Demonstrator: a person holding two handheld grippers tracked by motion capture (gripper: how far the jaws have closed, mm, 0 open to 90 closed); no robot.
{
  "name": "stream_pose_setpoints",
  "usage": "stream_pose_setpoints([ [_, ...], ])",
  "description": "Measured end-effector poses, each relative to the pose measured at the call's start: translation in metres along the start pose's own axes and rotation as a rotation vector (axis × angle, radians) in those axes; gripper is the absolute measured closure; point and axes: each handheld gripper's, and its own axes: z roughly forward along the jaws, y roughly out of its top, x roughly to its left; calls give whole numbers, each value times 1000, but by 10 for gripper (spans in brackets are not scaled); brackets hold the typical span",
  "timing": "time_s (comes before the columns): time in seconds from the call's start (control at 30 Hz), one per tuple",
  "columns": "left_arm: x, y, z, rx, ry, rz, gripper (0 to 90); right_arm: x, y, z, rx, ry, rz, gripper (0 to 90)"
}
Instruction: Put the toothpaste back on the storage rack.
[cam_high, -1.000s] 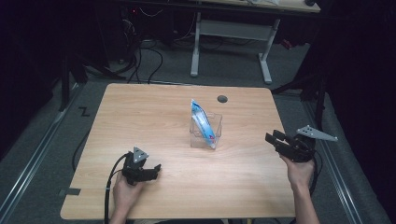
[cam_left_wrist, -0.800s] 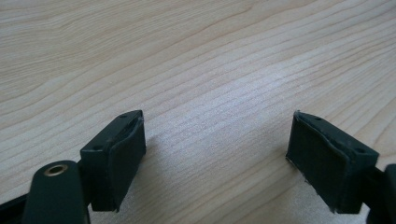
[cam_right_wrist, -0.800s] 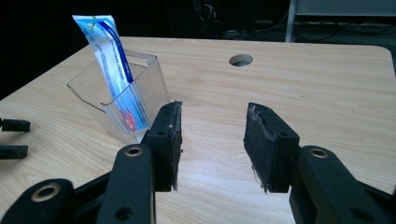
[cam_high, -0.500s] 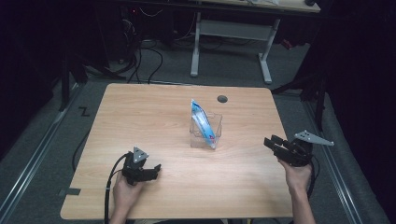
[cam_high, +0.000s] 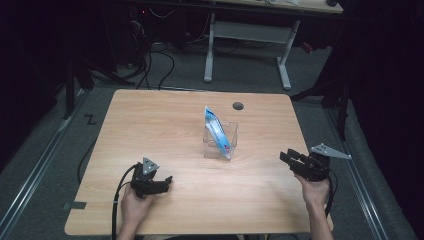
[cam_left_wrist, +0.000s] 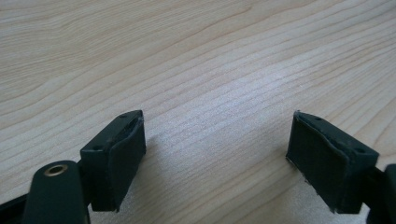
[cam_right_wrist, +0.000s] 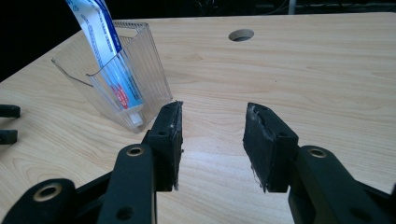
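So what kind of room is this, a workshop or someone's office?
Probably a lab or recording room: a bare wooden table on a dim carpeted floor, cables trailing behind it, and another white-legged desk at the back.

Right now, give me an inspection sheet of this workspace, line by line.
Surface: wooden table, with a round hole near the far edge.
Job's things: clear container mid-table, toothpaste tube leaning in it, cap down.
Clutter: nothing seen.
Grippers: left gripper open over bare wood; right gripper open, empty, apart from the container.
Cables: black cable trails from the left gripper.
Surroundings: dark room, another desk's legs beyond, grey floor.
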Motion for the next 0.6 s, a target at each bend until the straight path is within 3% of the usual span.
stream_pose_setpoints([
  [0.37, 0, 0, 0, 0, 1, 0, 196, 3, -11, 15, 23, 3, 3, 570],
  [0.6, 0, 0, 0, 0, 1, -2, 196, 9, -18, 24, 66, -19, -43, 568],
])
